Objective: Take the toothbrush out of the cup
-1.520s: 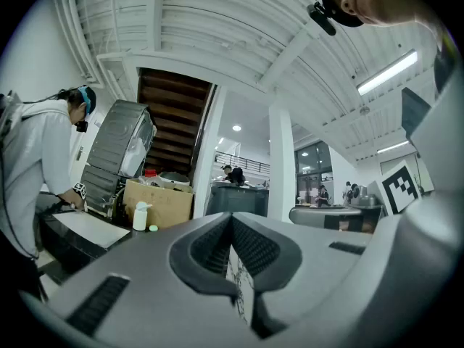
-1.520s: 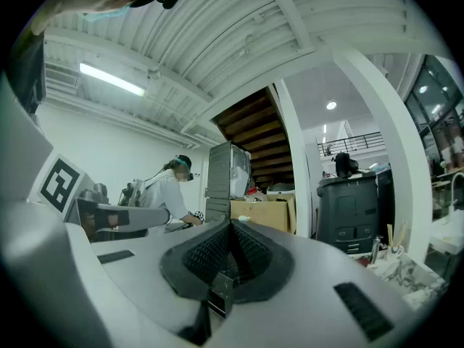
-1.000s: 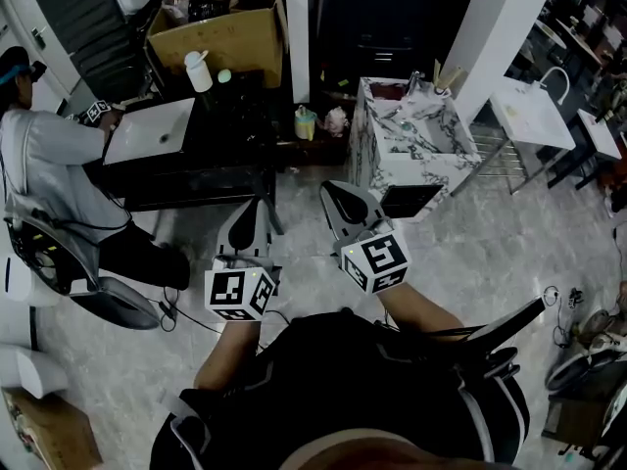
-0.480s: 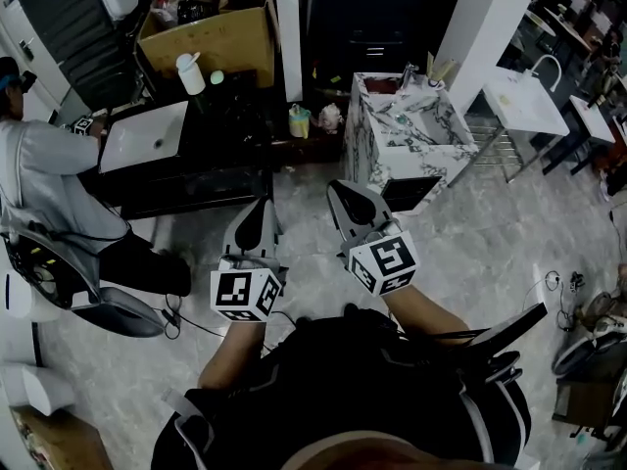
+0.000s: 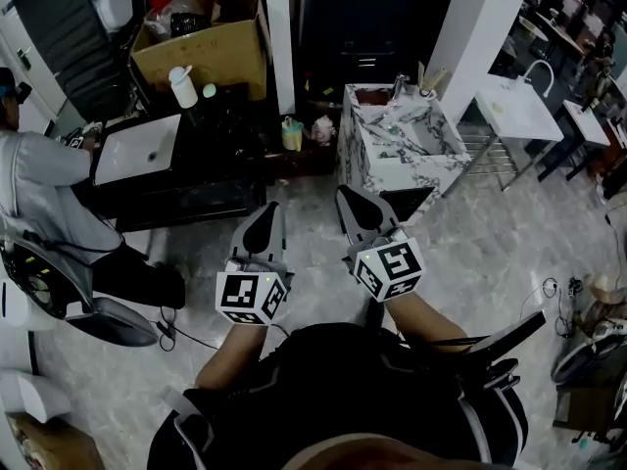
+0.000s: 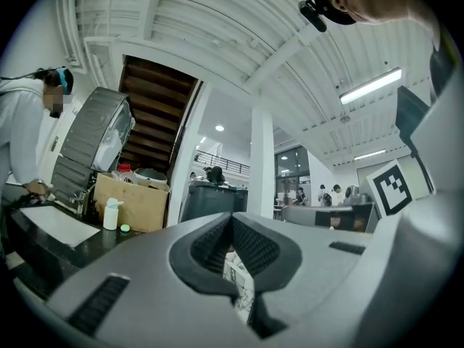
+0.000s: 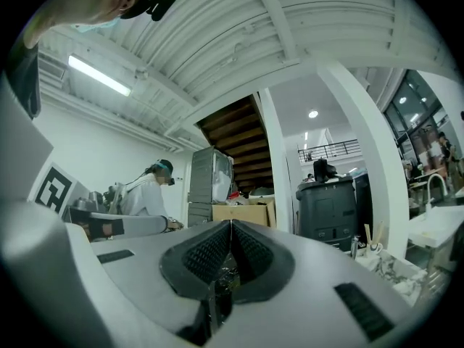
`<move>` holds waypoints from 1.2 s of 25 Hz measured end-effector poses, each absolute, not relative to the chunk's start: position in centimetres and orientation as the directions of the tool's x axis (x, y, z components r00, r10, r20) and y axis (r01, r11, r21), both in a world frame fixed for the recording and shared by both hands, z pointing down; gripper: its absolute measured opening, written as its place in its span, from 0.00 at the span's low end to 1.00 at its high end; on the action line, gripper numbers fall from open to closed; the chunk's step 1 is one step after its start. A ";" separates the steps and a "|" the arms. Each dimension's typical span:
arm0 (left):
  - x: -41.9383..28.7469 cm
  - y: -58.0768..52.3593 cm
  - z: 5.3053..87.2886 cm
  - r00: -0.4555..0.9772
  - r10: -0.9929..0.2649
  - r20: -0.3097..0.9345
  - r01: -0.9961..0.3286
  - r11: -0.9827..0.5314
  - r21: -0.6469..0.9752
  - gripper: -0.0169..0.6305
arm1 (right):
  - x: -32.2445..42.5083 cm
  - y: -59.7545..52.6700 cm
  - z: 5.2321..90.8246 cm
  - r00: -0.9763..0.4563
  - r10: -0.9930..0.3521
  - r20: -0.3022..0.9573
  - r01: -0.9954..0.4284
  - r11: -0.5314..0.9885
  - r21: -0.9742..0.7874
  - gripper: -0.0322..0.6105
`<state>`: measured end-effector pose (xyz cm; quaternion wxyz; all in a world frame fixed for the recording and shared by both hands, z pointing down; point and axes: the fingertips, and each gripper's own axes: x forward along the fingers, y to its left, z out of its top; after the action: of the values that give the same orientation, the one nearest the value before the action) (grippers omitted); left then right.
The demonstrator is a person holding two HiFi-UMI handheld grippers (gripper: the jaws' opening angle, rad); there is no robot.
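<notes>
Head view: slim pale toothbrush (image 5: 422,73) upright in cup (image 5: 427,90), marble counter (image 5: 411,150)

Matt grey plastic set against veined stone and cardboard.
The left gripper (image 6: 232,223) and right gripper (image 7: 230,229) have smooth, matt grey plastic shells with black ribbed pads (image 6: 210,249). The sink cabinet (image 5: 397,155) shows a glossy white marble pattern with dark veins, and the floor (image 5: 490,233) is polished grey stone-look tile. The box (image 5: 211,62) is plain brown cardboard, the desk (image 5: 211,169) glossy black, the bottle (image 5: 182,88) white plastic.

A cup (image 5: 427,89) stands on the marble vanity (image 5: 409,157).
</notes>
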<state>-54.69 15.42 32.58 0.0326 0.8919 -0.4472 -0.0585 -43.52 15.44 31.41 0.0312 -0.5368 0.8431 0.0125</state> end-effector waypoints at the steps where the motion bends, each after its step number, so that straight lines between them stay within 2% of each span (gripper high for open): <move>1: -54.2 15.2 32.5 0.587 -0.806 -0.077 -0.798 -0.592 0.110 0.03 | -42.8 15.2 31.5 -0.423 -0.904 -0.065 -0.905 0.425 -0.017 0.09; 24: -37.1 9.0 30.6 0.462 -0.881 -0.102 -0.877 -0.471 0.097 0.03 | -24.2 8.5 31.2 -0.523 -0.849 -0.080 -0.850 0.526 -0.021 0.09; 30: -33.2 8.7 31.1 0.469 -0.879 -0.084 -0.875 -0.475 0.094 0.03 | -20.8 7.7 31.4 -0.534 -0.841 -0.085 -0.843 0.538 -0.027 0.09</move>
<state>-33.19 8.75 31.13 0.0187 0.8567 -0.5119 -0.0604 -20.81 7.72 31.37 0.0437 -0.4806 0.8758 0.0085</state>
